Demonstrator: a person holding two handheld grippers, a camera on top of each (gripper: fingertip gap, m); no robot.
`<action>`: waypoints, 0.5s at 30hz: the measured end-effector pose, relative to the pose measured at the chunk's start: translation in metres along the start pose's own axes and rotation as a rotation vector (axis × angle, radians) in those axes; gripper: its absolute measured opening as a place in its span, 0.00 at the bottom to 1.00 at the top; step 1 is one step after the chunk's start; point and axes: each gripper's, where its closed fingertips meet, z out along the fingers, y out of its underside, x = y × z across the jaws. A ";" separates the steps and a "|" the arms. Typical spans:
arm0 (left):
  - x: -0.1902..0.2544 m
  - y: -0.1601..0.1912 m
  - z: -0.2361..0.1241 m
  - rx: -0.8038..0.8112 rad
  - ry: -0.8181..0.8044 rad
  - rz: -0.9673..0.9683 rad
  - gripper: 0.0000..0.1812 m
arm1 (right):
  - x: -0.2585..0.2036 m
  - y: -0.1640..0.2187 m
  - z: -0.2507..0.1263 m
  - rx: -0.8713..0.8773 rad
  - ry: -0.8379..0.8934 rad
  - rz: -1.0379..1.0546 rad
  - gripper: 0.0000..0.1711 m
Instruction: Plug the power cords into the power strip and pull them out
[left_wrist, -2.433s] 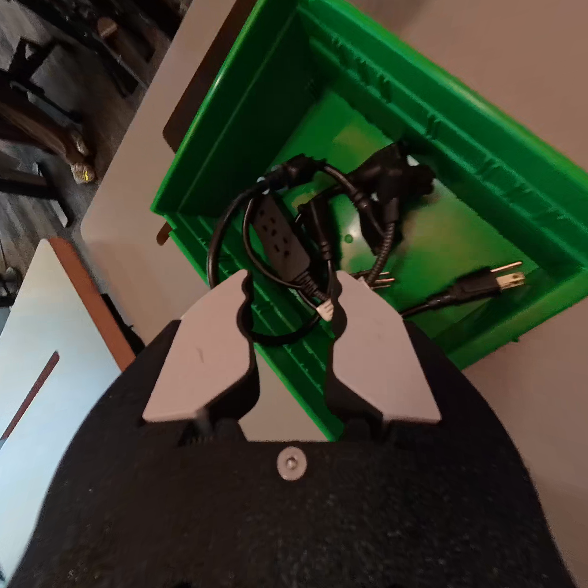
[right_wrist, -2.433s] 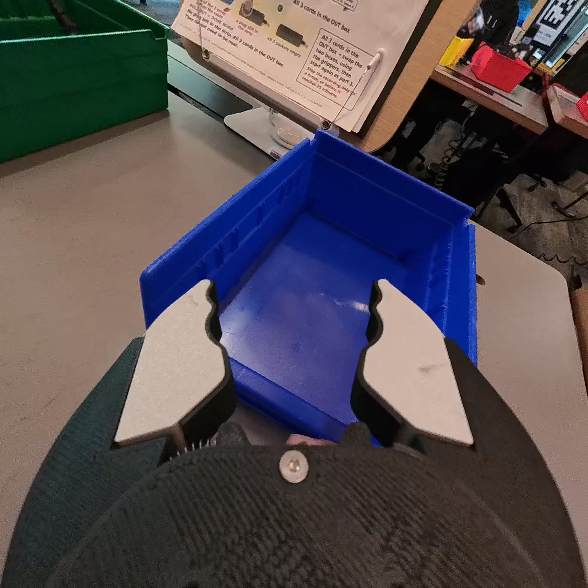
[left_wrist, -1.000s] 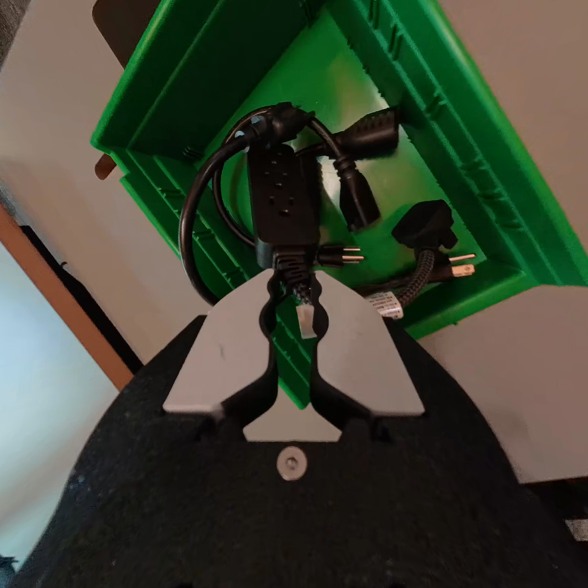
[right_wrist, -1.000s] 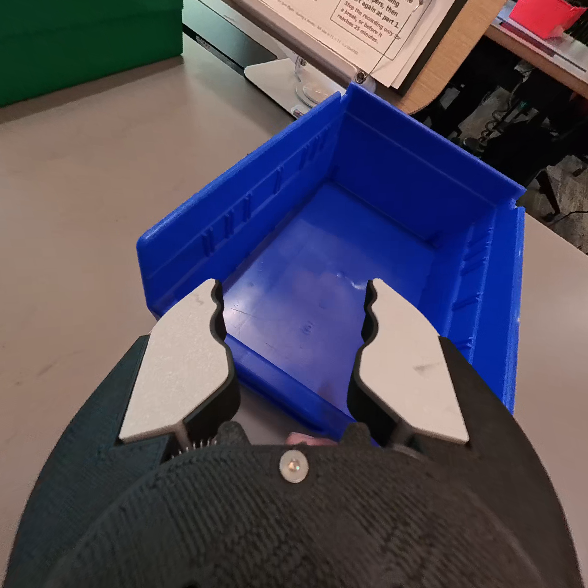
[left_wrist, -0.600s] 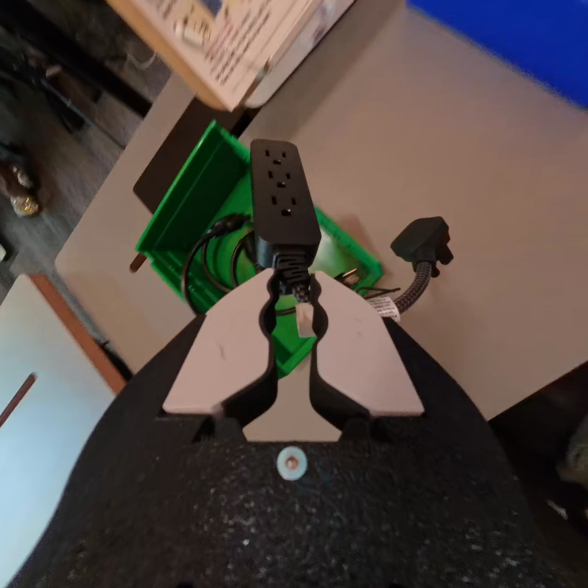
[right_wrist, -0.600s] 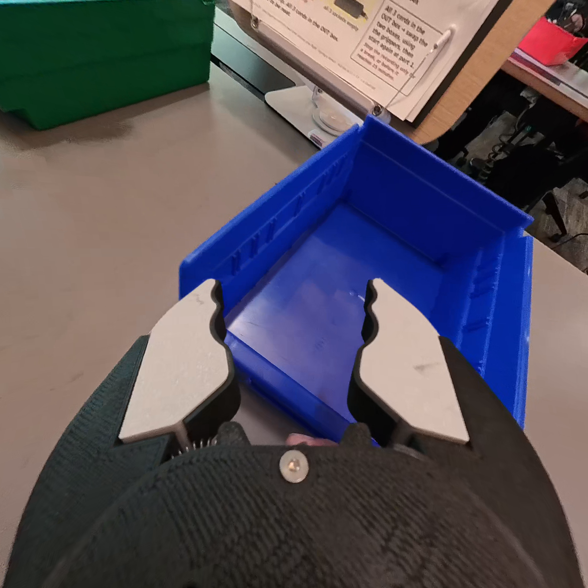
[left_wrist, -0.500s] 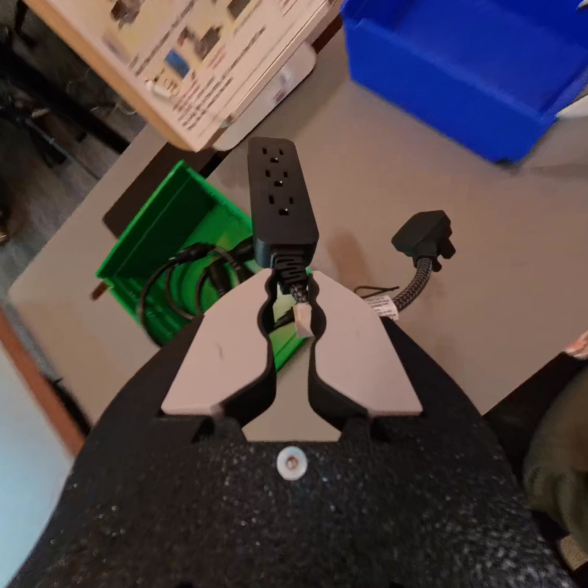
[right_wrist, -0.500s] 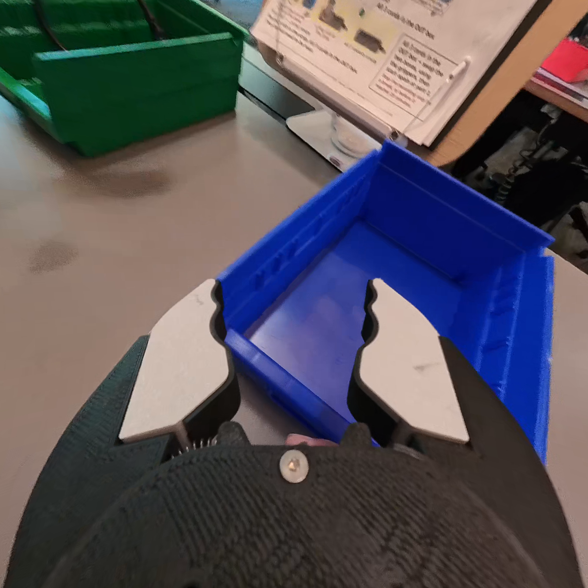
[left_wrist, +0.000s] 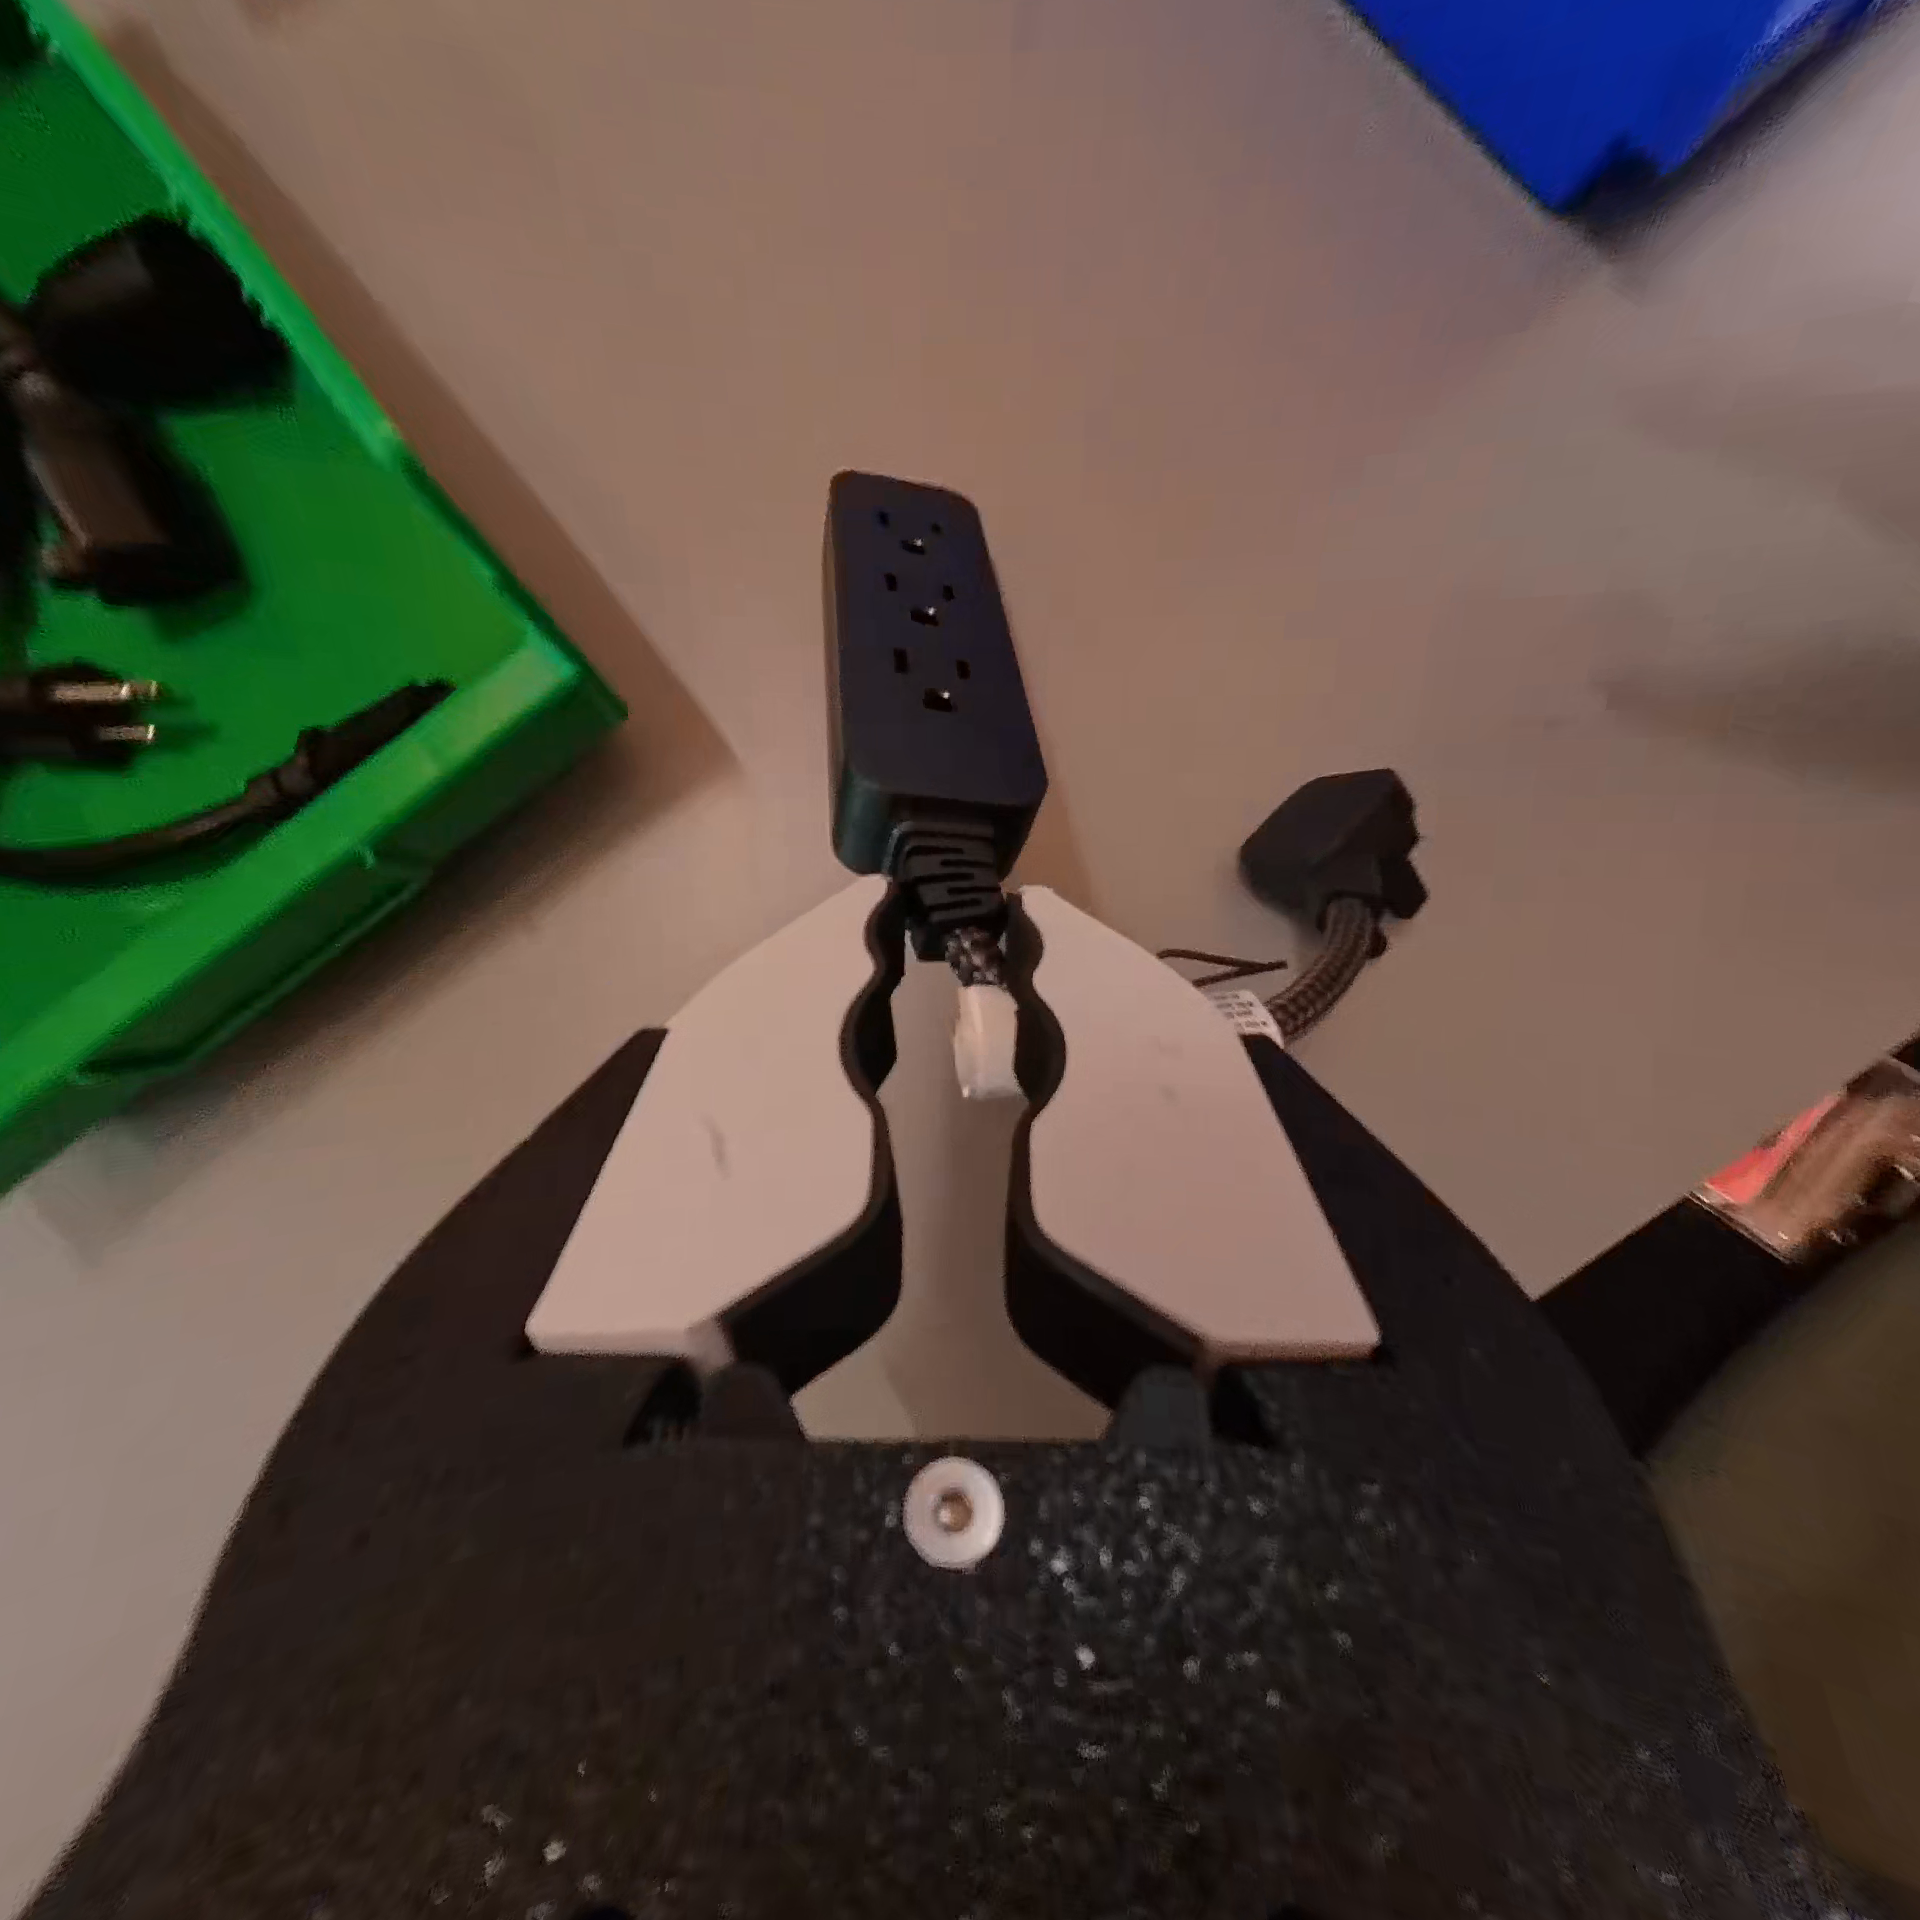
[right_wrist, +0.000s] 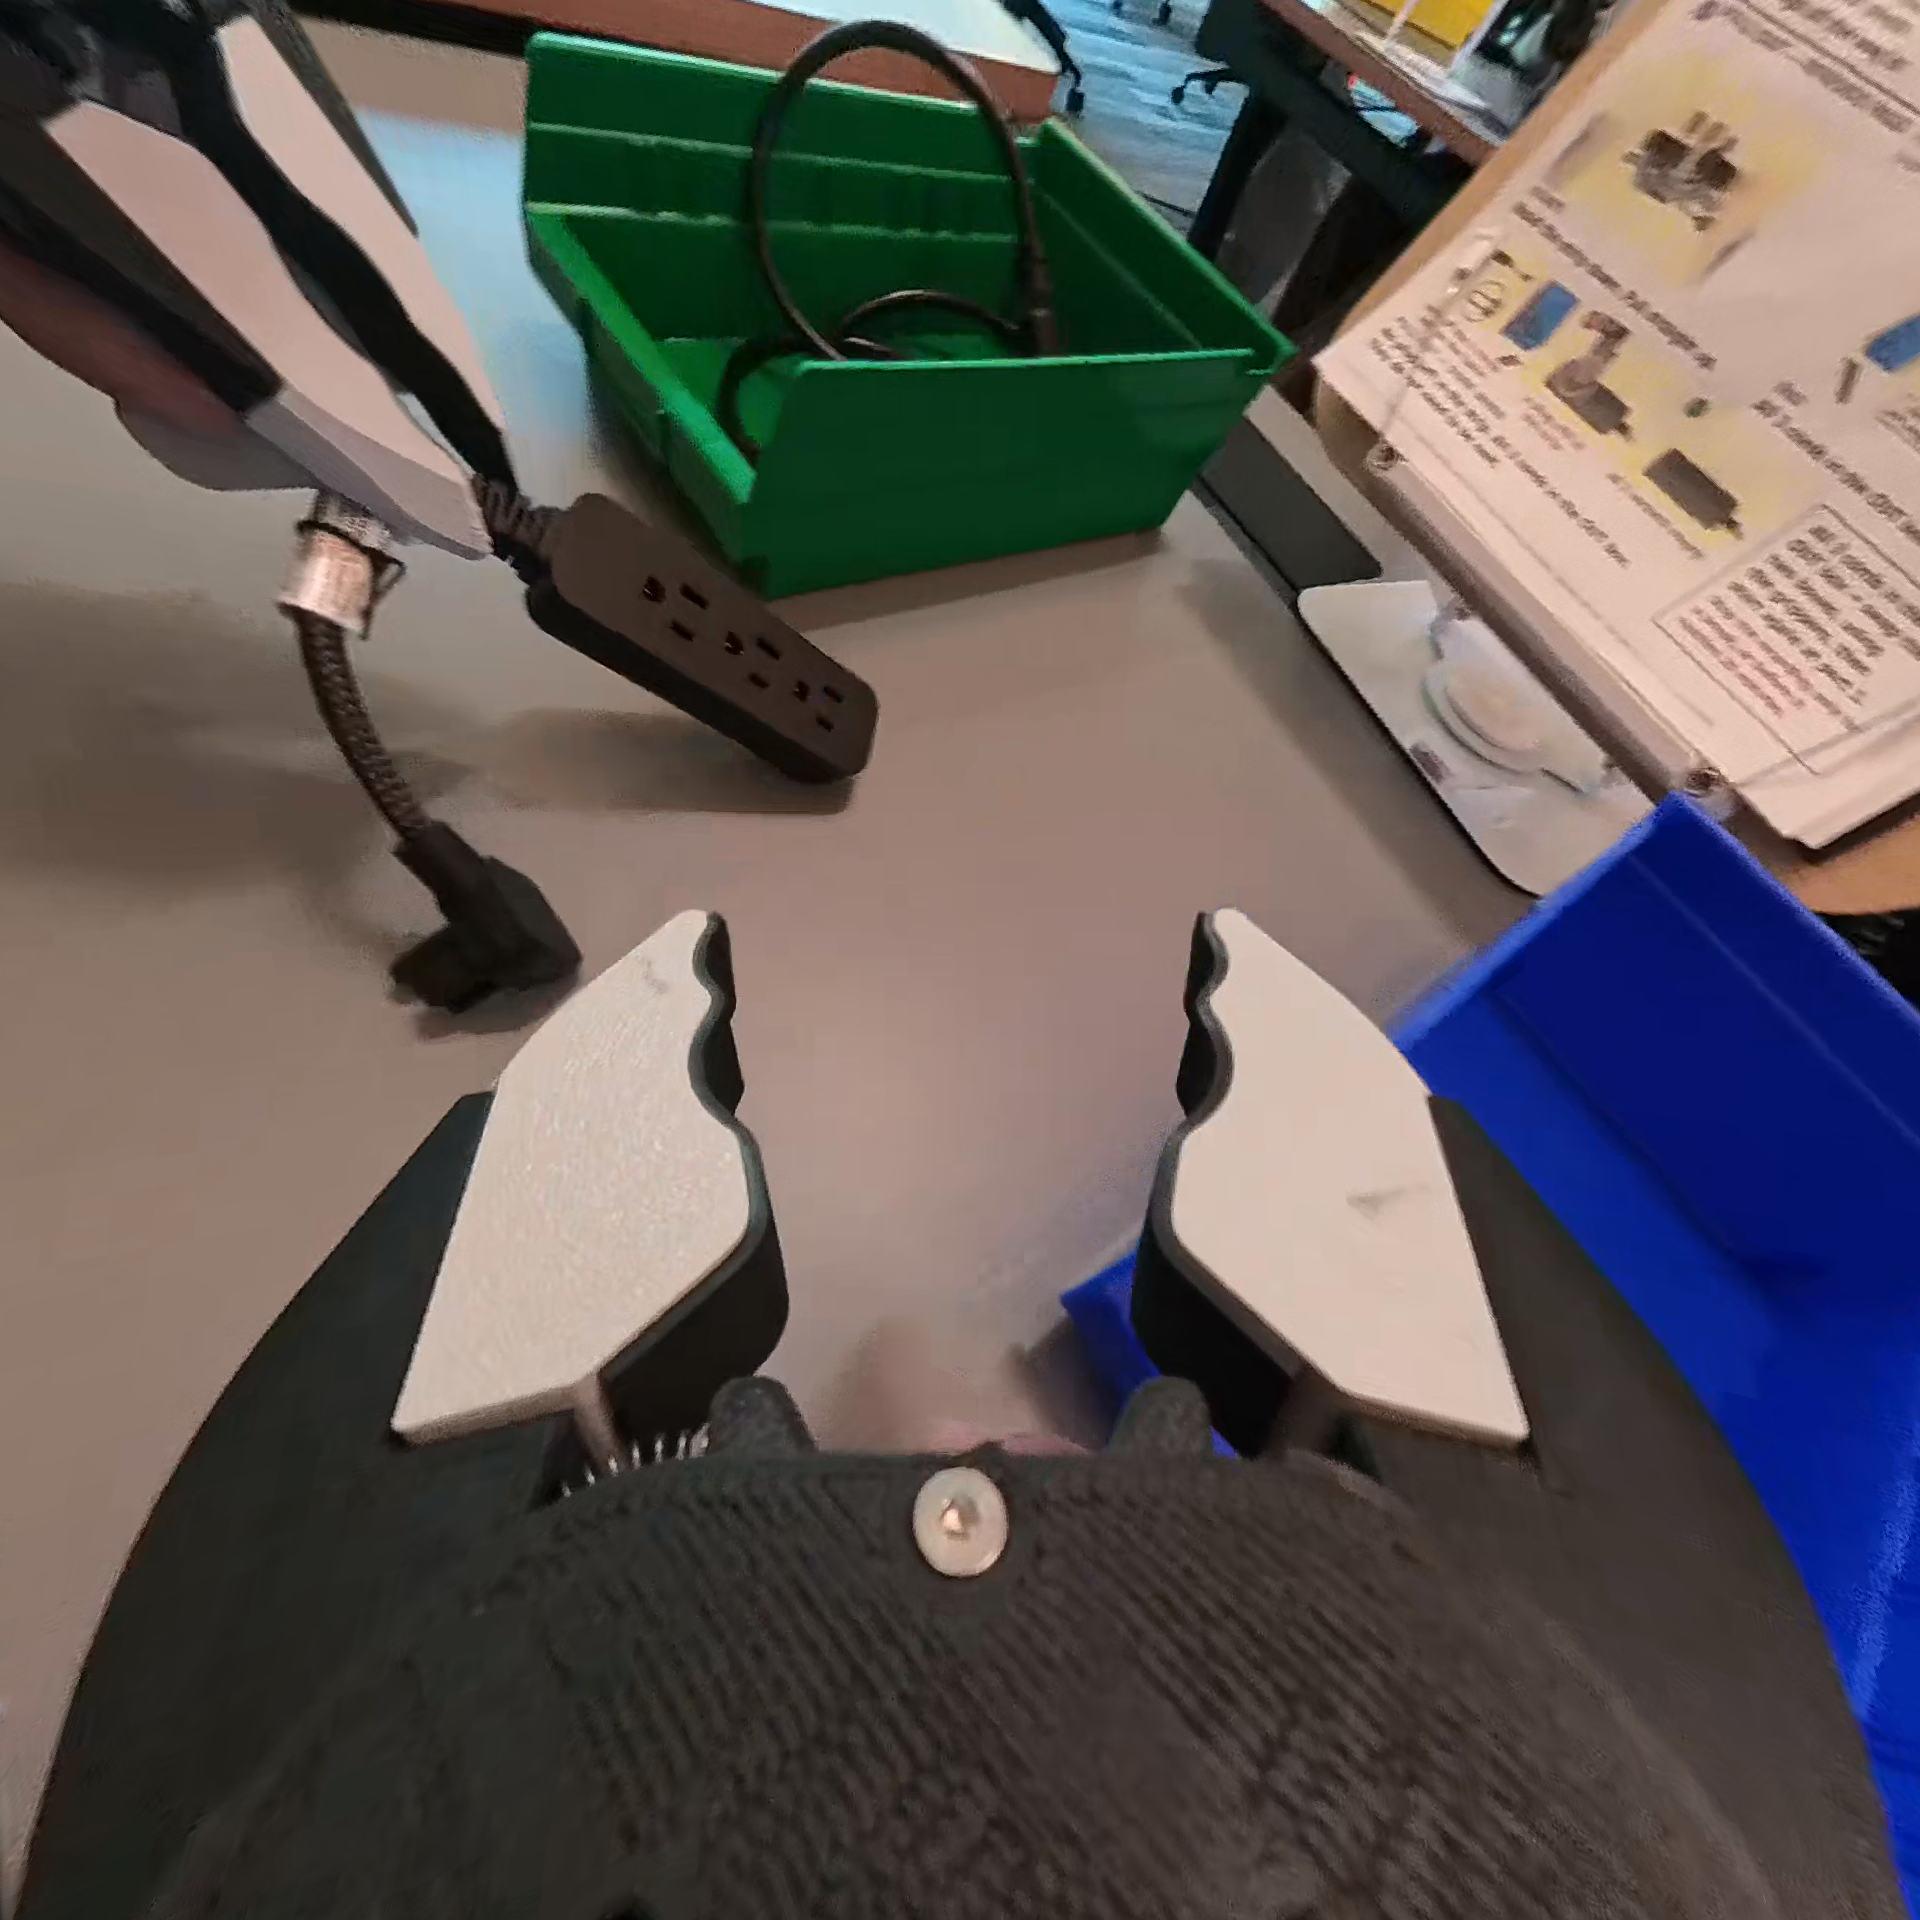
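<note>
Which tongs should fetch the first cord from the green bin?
Right, probably. The right tongs are open and empty, facing the green plastic bin of black cords. The left tongs are shut on the black three-outlet power strip.

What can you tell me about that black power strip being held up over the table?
The power strip is a slim black bar, plastic by the look, with three empty outlets in a row on its face. A braided cable leaves one end and hangs down to a flat black plug resting on the grey table. The left tongs pinch it at the cable collar, tilted, far end down by the table.
</note>
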 end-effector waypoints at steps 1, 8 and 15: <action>0.000 0.005 0.001 0.012 -0.011 -0.017 0.10 | -0.009 -0.001 0.003 -0.006 -0.013 -0.008 0.49; 0.008 0.038 0.018 0.021 -0.027 -0.125 0.10 | -0.073 0.007 0.018 -0.071 -0.126 -0.007 0.49; 0.022 0.058 0.035 -0.032 -0.061 -0.096 0.09 | -0.119 0.034 0.034 -0.198 -0.207 -0.042 0.47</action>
